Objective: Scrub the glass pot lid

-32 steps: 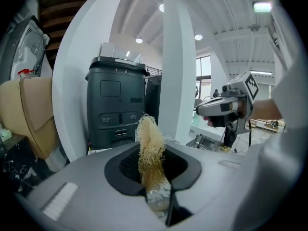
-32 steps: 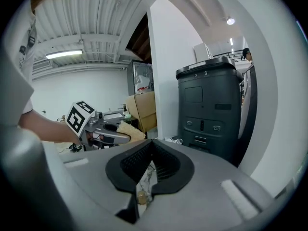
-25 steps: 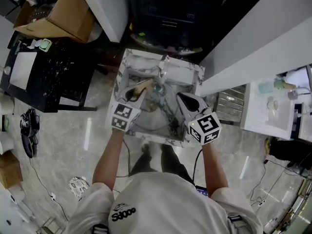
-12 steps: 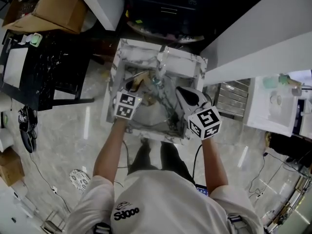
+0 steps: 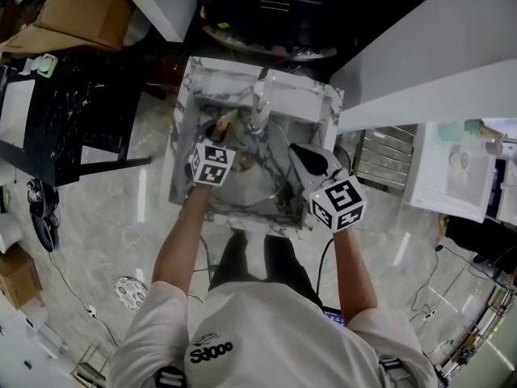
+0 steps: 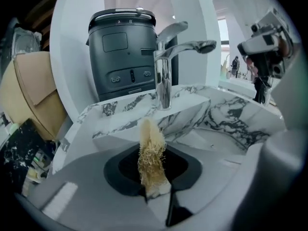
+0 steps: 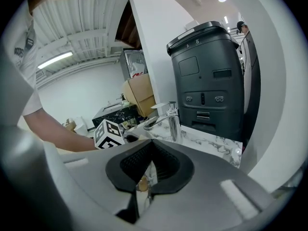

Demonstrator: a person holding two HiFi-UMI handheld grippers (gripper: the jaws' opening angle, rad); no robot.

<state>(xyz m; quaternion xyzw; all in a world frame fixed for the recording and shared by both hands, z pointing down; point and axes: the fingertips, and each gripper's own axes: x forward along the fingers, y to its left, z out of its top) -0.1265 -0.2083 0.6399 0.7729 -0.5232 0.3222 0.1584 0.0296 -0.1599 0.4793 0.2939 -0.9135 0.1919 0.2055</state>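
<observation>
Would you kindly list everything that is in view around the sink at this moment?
sink: one, white marble with grey veins, centre of the head view.
faucet: one, chrome, on the sink's back ledge.
glass pot lid: one, clear, in the basin, its rim in the right gripper.
loofah scrubber: one, tan, in the left gripper.
machine: one, dark grey, behind the sink.
cardboard box: one, brown, beyond the table.
table: one, black speckled, left of the sink.
left gripper: one, grey, shut on the scrubber.
right gripper: one, grey, shut on the lid.
forearms: two, bare, reaching to the grippers.
</observation>
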